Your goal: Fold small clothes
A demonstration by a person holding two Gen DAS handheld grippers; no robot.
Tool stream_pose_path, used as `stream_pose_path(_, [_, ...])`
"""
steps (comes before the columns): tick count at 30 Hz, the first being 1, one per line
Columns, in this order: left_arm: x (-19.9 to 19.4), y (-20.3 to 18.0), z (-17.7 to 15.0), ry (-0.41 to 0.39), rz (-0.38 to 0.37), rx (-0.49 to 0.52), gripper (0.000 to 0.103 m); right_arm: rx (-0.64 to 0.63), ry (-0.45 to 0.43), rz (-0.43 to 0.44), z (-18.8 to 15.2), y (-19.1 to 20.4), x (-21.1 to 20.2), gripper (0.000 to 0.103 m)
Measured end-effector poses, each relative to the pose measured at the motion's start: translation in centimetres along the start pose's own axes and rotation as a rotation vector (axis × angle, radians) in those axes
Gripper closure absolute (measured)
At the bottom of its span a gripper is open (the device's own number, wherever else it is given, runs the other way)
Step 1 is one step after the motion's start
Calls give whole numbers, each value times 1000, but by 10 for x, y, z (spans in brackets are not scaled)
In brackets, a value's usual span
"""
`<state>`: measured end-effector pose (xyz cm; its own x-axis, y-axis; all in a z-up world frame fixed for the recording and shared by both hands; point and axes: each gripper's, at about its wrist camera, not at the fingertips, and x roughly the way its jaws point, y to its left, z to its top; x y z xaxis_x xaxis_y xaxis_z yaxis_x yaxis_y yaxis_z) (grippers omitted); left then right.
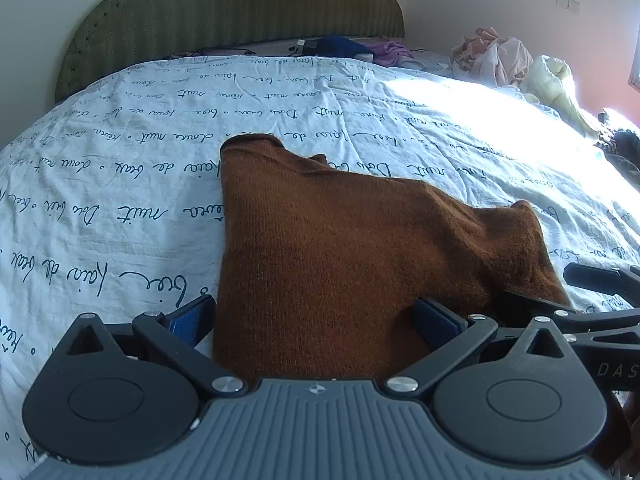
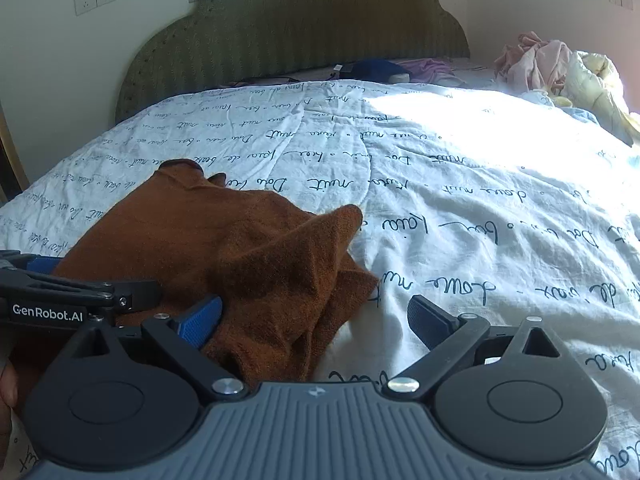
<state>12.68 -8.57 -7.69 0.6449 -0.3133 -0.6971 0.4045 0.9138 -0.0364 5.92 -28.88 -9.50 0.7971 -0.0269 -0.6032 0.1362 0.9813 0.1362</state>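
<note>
**Brown knit at the near edge of the bed, both claws spread**

The brown knit garment (image 1: 352,248) lies on the white duvet (image 1: 120,168) printed with dark script, close to the near edge of the bed. Its left edge runs straight away from the camera in the left wrist view, ending in a rounded cuff-like end toward the headboard (image 1: 232,12). The right side is less tidy: in the right wrist view a folded corner (image 2: 340,220) stands up in a peak, and loose layers bunch below it.

The left claw (image 1: 316,320) is spread wide, its blue-padded fingers (image 1: 192,316) set either side of the garment's near hem, the left pad just outside the straight edge and the right pad over the fabric. The right claw (image 2: 316,320) is likewise spread; its left pad touches the bunched cloth, while its right pad hangs over bare duvet. Neither is pinching anything. The two tools sit close side by side, each showing in the other's view.

Ahead and to the right of the garment the duvet lies open, partly in bright sunlight. Along the far side near the headboard lie dark blue and purple items (image 2: 400,70), and at the far right corner a heap of pink and cream clothes (image 2: 560,64), well apart from the garment.
</note>
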Motion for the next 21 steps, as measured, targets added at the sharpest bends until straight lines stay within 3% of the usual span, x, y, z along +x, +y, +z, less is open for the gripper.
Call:
stream_pose_path(11, [-12, 11, -9, 5, -32, -35, 0, -50, -2, -61, 3, 14, -8, 4])
stream_pose_path(21, [-18, 10, -14, 11, -21, -20, 0, -33, 12, -57, 1, 12, -6, 3])
